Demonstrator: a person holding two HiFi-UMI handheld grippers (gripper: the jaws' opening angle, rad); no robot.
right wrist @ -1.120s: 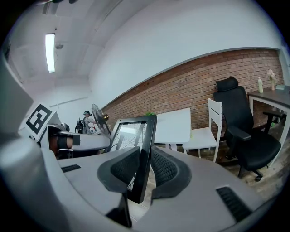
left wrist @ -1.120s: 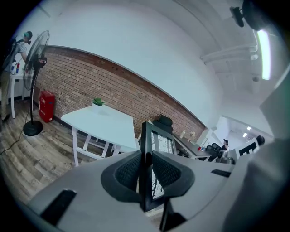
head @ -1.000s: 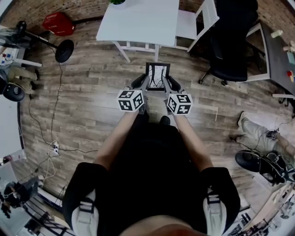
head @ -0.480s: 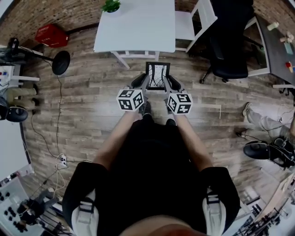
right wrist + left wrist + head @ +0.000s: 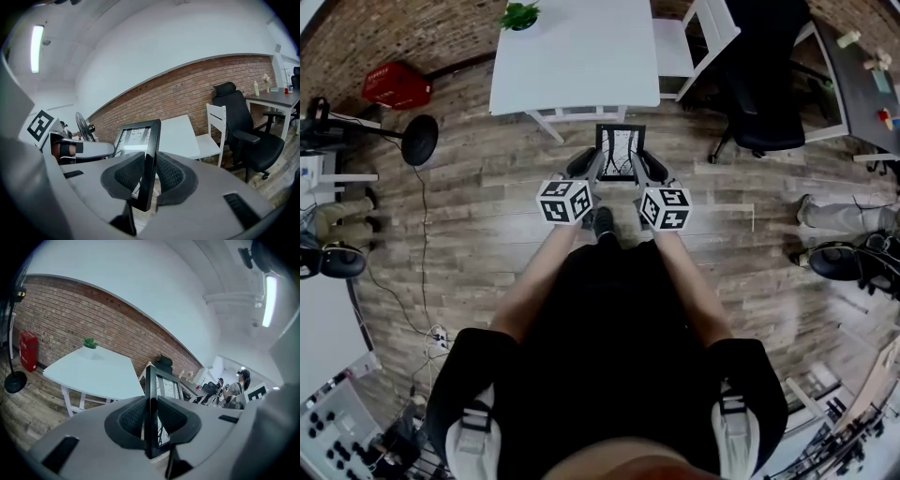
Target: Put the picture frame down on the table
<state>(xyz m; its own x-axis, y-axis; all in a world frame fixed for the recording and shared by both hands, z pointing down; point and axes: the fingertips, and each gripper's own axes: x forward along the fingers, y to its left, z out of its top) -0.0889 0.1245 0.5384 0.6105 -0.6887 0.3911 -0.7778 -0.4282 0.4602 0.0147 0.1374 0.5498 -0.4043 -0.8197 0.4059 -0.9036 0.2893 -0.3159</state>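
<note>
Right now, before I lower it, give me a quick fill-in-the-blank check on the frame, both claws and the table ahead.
1. The left claw and the right claw are both shut on the ____.
2. The frame is held upright over the wooden ____, short of the white table.
3. On the table's far corner stands a small green ____.
4. The wall behind the table is bare red ____.
Missing words: picture frame; floor; plant; brick.
</note>
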